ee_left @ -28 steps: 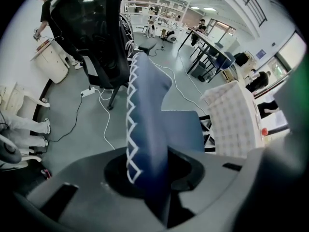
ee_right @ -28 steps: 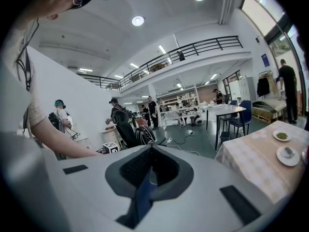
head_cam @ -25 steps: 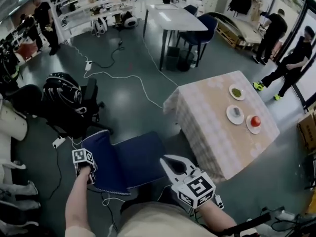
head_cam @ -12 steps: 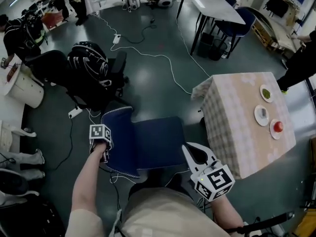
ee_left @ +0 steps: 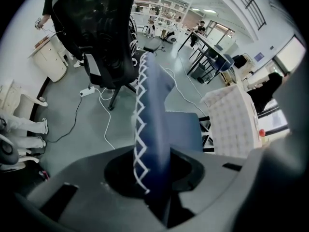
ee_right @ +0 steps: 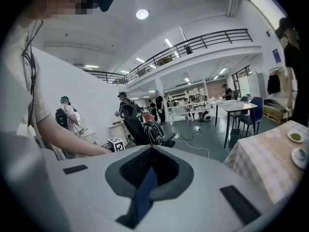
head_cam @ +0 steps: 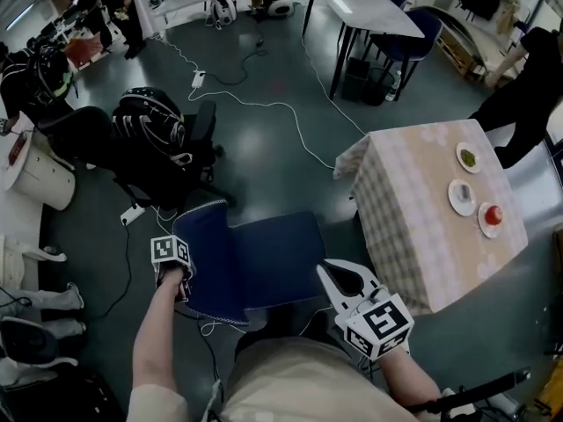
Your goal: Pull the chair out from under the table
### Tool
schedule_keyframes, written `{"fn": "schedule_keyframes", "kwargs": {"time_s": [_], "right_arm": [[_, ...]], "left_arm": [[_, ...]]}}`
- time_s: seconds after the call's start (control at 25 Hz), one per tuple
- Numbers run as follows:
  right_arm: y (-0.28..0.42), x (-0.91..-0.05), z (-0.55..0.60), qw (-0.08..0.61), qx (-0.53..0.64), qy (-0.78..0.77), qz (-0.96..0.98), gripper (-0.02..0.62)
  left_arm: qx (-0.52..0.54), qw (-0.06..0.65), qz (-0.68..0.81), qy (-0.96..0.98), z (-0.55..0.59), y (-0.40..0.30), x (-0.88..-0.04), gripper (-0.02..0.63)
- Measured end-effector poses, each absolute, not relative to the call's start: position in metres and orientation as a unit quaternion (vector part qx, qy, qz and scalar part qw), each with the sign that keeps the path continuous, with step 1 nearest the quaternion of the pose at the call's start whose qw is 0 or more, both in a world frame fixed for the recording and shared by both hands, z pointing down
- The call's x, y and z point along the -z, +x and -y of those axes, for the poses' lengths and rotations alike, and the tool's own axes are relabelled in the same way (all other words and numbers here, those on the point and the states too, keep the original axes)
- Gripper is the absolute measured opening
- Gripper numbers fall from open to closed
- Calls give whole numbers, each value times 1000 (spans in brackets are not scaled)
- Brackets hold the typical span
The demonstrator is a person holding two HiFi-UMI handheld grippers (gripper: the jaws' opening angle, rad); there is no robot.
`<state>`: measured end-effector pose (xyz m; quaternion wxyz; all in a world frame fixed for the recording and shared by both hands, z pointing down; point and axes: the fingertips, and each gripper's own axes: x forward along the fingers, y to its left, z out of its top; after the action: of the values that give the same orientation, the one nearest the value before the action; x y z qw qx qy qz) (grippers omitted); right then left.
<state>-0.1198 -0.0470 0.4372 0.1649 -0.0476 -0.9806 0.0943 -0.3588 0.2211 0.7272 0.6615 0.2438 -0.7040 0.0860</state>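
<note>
Blue fabric was seen closest in, belonging to the chair [head_cam: 264, 258], which stood on the grey floor [head_cam: 264, 161] directly ahead of the person. The right gripper [head_cam: 339, 280] was held low at the seat's near right corner. Its jaws were drawn together at the tips, and a thin blue sliver showed in the slit between them. Whether that sliver was pinched or only seen through the gap could not be told. The left gripper [ee_left: 149, 175] was clamped on the edge of the backrest [ee_left: 152, 105], where white zigzag stitching ran up the seam, and the padded edge was squeezed in the hollow of its closed jaws.

The seat was turned towards the table [head_cam: 413, 227] and lay clear of it, near the table's left side with a strip of floor between. The table was covered with a pale checked cloth. Three small plates [head_cam: 461, 197] were set in a row along its far right side.

Further left, a black office chair [head_cam: 154, 148] was parked with a white cable [head_cam: 273, 108] trailing past it. At the far end, a white table [head_cam: 365, 11] stood with blue chairs [head_cam: 418, 38] beside it.
</note>
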Motion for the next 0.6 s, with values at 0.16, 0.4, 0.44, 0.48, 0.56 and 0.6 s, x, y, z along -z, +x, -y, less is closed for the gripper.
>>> {"fn": "schedule_keyframes", "kwargs": {"time_s": [0.16, 0.4, 0.44, 0.48, 0.56, 0.6], "right_arm": [[-119, -438, 47, 167, -94, -51, 980, 9], [-124, -443, 43, 172, -93, -59, 979, 9], [-126, -443, 42, 172, -92, -62, 979, 9], [-127, -442, 41, 172, -91, -66, 979, 9], [-129, -441, 39, 172, -88, -68, 979, 9], [-130, -441, 39, 173, -88, -67, 979, 9]], "left_arm": [[-84, 664, 706, 233, -232, -361, -727, 92], [-84, 666, 709, 217, -253, -369, -728, 91], [-83, 666, 710, 213, -258, -370, -728, 92], [-81, 666, 712, 209, -264, -371, -728, 91], [-78, 666, 713, 205, -272, -373, -728, 91], [-77, 667, 713, 204, -274, -374, -729, 91]]}}
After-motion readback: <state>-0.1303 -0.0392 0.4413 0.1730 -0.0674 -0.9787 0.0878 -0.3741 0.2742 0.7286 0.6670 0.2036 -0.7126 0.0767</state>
